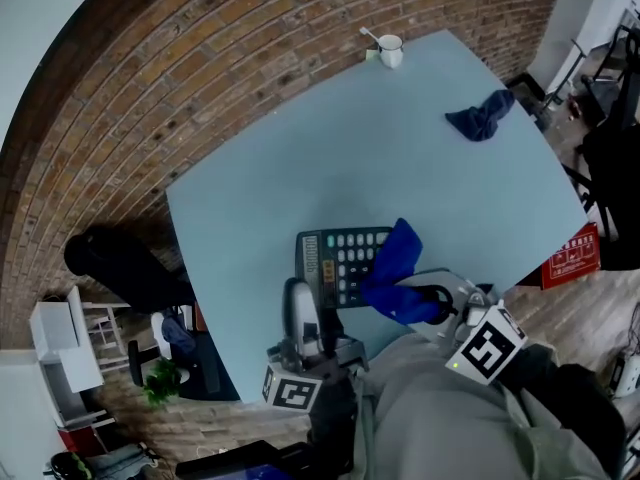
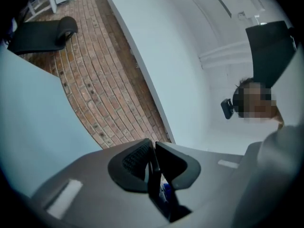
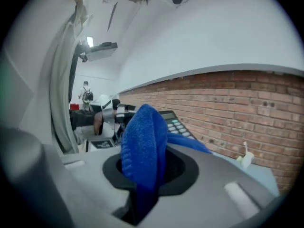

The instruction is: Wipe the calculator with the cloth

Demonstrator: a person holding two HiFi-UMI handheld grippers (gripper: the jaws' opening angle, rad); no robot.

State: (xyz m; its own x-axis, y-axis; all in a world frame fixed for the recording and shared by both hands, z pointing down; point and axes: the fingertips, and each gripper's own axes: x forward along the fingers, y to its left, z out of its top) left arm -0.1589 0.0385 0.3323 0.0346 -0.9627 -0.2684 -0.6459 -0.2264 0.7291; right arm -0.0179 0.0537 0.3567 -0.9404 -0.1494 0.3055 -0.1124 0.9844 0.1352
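A dark calculator (image 1: 340, 258) with pale keys is held over the near edge of the light blue table (image 1: 300, 158). My left gripper (image 1: 308, 303) is shut on its near left edge; in the left gripper view that edge is a thin dark strip (image 2: 154, 184) pinched between the jaws (image 2: 153, 163). My right gripper (image 1: 432, 298) is shut on a bright blue cloth (image 1: 395, 268), which lies folded over the calculator's right side. In the right gripper view the cloth (image 3: 142, 141) stands up out of the jaws, with the calculator's keys (image 3: 173, 120) just behind it.
A second, darker blue cloth (image 1: 482, 116) lies crumpled at the table's far right. A white cup (image 1: 390, 50) with a spoon stands at the far corner. A red box (image 1: 570, 258) sits on the floor at right, a black object (image 1: 120, 263) at left.
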